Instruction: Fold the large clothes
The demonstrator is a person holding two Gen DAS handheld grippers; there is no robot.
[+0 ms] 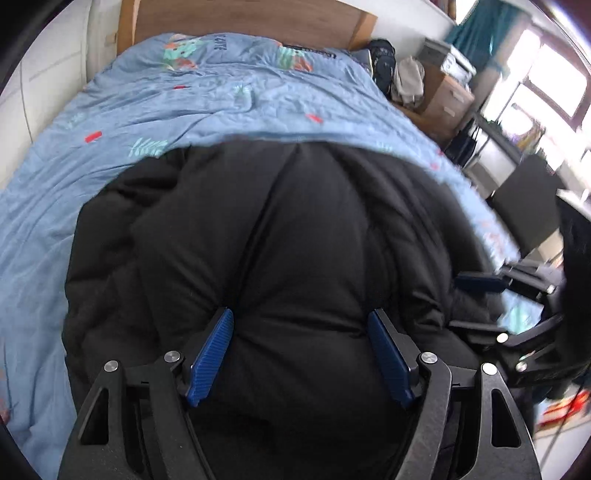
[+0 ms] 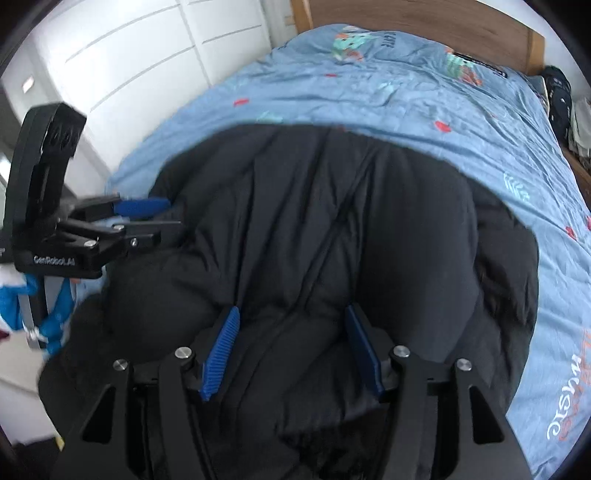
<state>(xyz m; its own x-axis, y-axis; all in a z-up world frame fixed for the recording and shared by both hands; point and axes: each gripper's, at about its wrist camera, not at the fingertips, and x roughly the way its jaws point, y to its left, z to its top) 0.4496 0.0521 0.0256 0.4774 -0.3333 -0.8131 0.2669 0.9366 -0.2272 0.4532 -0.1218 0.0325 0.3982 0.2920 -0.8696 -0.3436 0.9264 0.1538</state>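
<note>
A black puffer jacket (image 1: 280, 236) lies bunched on a bed with a blue patterned quilt (image 1: 155, 107); it also fills the right wrist view (image 2: 332, 229). My left gripper (image 1: 301, 321) is open, its blue pads pressed into the jacket's padding on either side of a puffed fold. My right gripper (image 2: 291, 317) is open the same way over the jacket's near edge. The left gripper shows at the left of the right wrist view (image 2: 144, 218), and the right gripper shows at the right of the left wrist view (image 1: 480, 295), each at a side of the jacket.
A wooden headboard (image 1: 243, 18) stands at the far end of the bed. White wardrobe doors (image 2: 140, 55) run along the left side. A wooden nightstand (image 1: 443, 99) with bags and a desk lie to the right near a bright window.
</note>
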